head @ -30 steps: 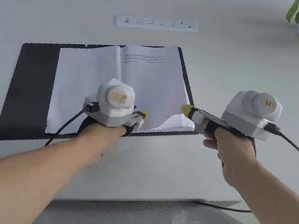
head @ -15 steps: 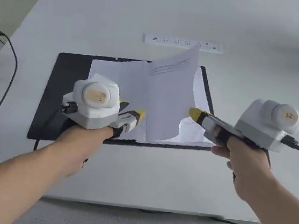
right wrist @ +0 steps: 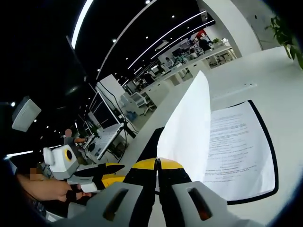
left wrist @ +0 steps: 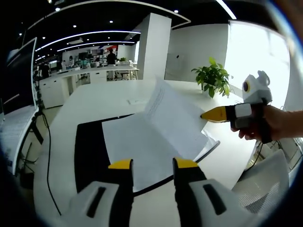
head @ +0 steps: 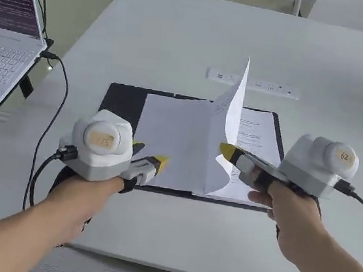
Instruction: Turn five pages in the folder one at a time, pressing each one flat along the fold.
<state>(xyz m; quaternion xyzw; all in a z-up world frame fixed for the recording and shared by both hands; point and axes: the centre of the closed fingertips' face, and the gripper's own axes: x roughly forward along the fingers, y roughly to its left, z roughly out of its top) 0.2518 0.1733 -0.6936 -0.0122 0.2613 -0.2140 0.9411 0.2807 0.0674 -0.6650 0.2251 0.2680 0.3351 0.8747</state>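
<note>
A black folder (head: 123,100) lies open on the white table, with white sheets flat on its left half (head: 168,141). One page (head: 233,115) stands nearly upright over the fold. My right gripper (head: 227,151) is shut on that page's lower corner; in the right gripper view the sheet (right wrist: 189,127) rises from between the closed jaws (right wrist: 157,165). A printed page (right wrist: 236,146) lies exposed beneath it. My left gripper (head: 158,165) hovers at the folder's front edge, open and holding nothing (left wrist: 152,165). The raised page (left wrist: 175,118) and the right gripper (left wrist: 210,115) appear ahead of it.
A laptop (head: 3,30) stands at the far left, with a black cable (head: 56,115) running along the table beside the folder. A white power strip (head: 253,84) lies behind the folder. A potted plant (left wrist: 213,78) sits at the table's far right.
The right gripper has raised the page from almost flat on the right side to nearly upright over the fold. The left gripper stays by the folder's front edge. The head camera has shifted.
</note>
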